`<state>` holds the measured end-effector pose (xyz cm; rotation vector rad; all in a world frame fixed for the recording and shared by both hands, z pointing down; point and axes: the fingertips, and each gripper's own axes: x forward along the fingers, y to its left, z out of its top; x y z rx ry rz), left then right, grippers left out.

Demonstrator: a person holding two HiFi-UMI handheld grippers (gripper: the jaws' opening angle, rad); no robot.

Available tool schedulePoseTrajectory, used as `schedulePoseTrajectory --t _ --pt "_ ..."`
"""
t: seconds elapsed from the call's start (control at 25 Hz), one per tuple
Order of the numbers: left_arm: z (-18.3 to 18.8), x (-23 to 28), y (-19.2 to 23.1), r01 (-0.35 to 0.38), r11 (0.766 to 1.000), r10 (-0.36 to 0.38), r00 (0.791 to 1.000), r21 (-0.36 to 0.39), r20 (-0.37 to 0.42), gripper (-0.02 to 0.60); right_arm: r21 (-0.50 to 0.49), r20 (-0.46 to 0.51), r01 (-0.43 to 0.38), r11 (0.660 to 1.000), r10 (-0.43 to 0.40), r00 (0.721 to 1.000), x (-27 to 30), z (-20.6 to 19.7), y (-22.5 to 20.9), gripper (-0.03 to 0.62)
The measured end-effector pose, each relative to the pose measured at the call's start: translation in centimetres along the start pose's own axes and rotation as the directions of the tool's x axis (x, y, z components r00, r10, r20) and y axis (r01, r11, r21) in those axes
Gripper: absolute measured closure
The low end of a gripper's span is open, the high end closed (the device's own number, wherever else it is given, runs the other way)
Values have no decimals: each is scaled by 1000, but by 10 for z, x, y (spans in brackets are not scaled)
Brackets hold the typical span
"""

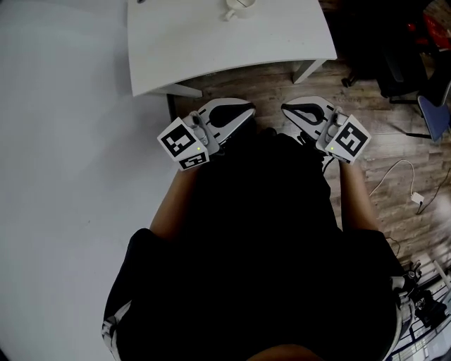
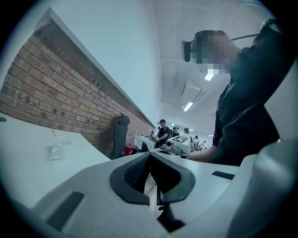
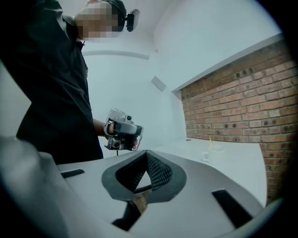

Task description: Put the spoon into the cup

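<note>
A white cup (image 1: 240,6) stands at the far side of the white table (image 1: 211,49). In the left gripper view the cup (image 2: 61,148) has a thin spoon (image 2: 54,135) standing up out of it. The right gripper view shows the same cup (image 3: 212,155) and spoon (image 3: 210,141) far off on the tabletop. My left gripper (image 1: 248,111) and right gripper (image 1: 286,109) are held close to my body, short of the table's near edge, well away from the cup. Both are shut with nothing between the jaws.
A brick wall (image 2: 56,93) runs behind the table. Wooden floor (image 1: 394,155) with a cable and office chair bases (image 1: 394,77) lies to the right. A plain grey floor (image 1: 63,176) spreads to the left. People stand far off (image 2: 163,132).
</note>
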<state>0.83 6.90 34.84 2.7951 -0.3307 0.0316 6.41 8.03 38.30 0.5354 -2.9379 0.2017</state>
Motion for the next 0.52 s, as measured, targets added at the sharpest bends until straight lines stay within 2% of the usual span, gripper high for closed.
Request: schedulePoseTrajectory --t 0.16,0.28,0.52 --pt "-12 7 2 18 1000 -19 1000 -10 -18 565 12 -52 -57 998 58 997 0 -18 11 589" --pt "-15 16 -4 39 999 -40 999 -19 -20 565 -15 -38 -62 998 62 997 -3 -15 13 589" --pt "-17 20 -11 52 999 -52 999 -13 -18 565 -7 -8 -49 999 49 999 -3 -3 13 589"
